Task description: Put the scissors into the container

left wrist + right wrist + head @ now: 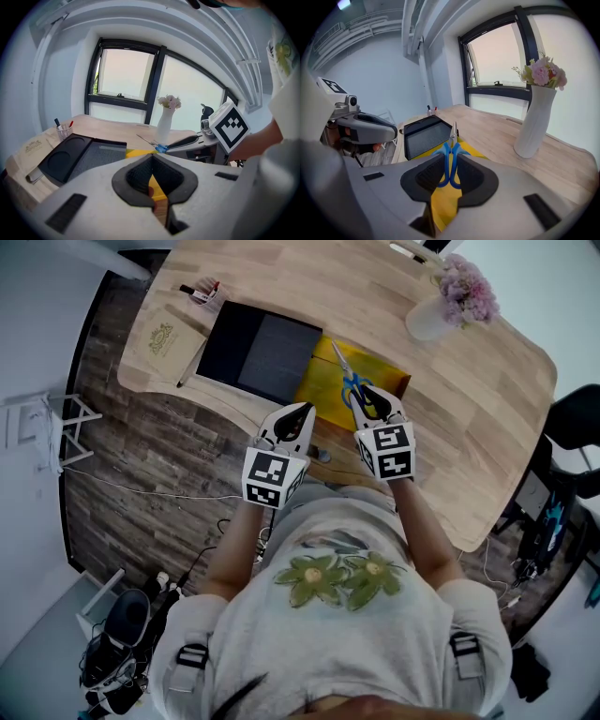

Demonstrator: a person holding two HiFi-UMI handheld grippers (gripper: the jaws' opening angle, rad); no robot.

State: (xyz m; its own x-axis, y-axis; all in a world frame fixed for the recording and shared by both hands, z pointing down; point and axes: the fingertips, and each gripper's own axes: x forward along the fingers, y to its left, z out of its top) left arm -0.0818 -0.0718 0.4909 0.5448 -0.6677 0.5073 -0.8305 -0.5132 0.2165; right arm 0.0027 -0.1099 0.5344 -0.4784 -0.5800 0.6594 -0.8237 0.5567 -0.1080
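Blue-handled scissors (349,381) lie on a yellow pad (323,388) on the wooden table, blades pointing away from me. A black tray container (258,351) sits just left of the pad. My right gripper (375,397) hangs over the handles. In the right gripper view the scissors (451,140) lie between its open jaws (450,157), and the pads stand a little apart from the handles. My left gripper (298,412) hovers at the table's near edge beside the tray, its jaw tips together and holding nothing (151,157). The left gripper view shows the scissors (159,148) and tray (70,157) ahead.
A white vase of pink flowers (441,310) stands at the far right of the table. A cup of pens (202,292) and a brown box (164,338) sit left of the tray. The table's curved near edge (234,409) runs under my grippers.
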